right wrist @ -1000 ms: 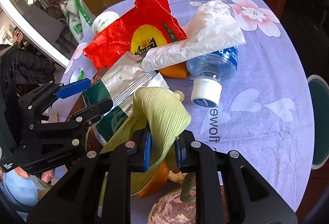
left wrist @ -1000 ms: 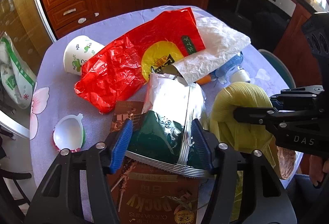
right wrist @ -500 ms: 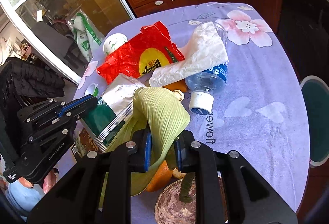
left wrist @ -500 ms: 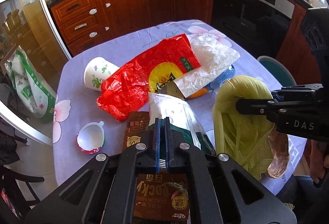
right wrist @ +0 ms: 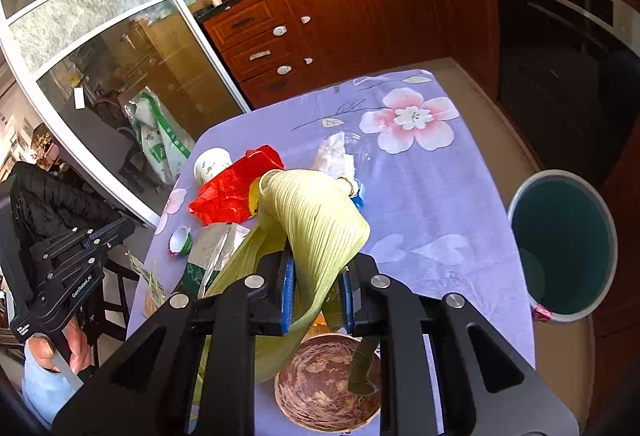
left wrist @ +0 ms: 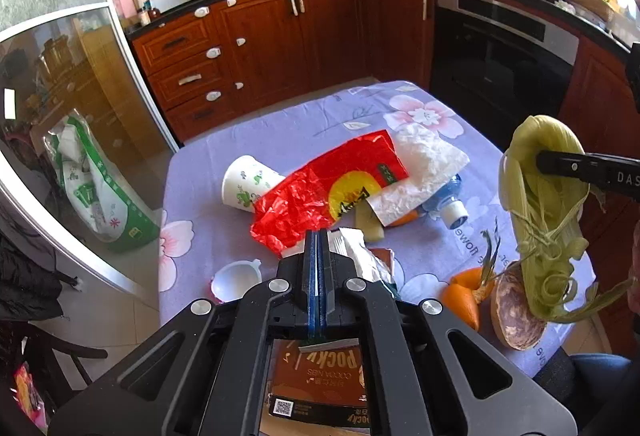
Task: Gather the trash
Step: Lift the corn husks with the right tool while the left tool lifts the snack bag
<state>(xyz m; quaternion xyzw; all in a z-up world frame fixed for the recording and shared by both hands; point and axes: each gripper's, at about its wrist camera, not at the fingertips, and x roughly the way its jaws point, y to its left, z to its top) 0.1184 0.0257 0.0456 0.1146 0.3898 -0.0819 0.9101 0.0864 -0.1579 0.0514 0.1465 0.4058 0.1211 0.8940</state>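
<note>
Both grippers are up off the table right now, each with a piece of trash. The right gripper [right wrist: 316, 286] is clamped on a big bunch of pale green corn husk [right wrist: 316, 224], pinched near its rounded top. From the other side you can see the corn husk [left wrist: 544, 203] hanging pretty much vertical, long axis straight up and down, closed dome end up, frayed curly strips pointing down toward the table edge.

The left gripper [left wrist: 317, 276] has its blue pads pressed together on the thin edge of a silver-and-green foil snack bag [left wrist: 362, 256], which trails off to the right of the fingers and droops down. Below it lies a brown Pocky box [left wrist: 320, 380], flat, long side running toward the camera.

Still on the purple flowered tablecloth [left wrist: 280, 127]: a red plastic bag [left wrist: 320, 191], a paper cup [left wrist: 248, 181] tipped on its side with the mouth facing the left edge, white crumpled paper [left wrist: 420, 171] lying over a water bottle [left wrist: 444, 199] whose cap points toward the near edge, orange peel [left wrist: 466, 292] and a brownish shell bowl [left wrist: 516, 312].

A teal-lined trash bin [right wrist: 560, 248] sits on the floor just off the table's right side.
</note>
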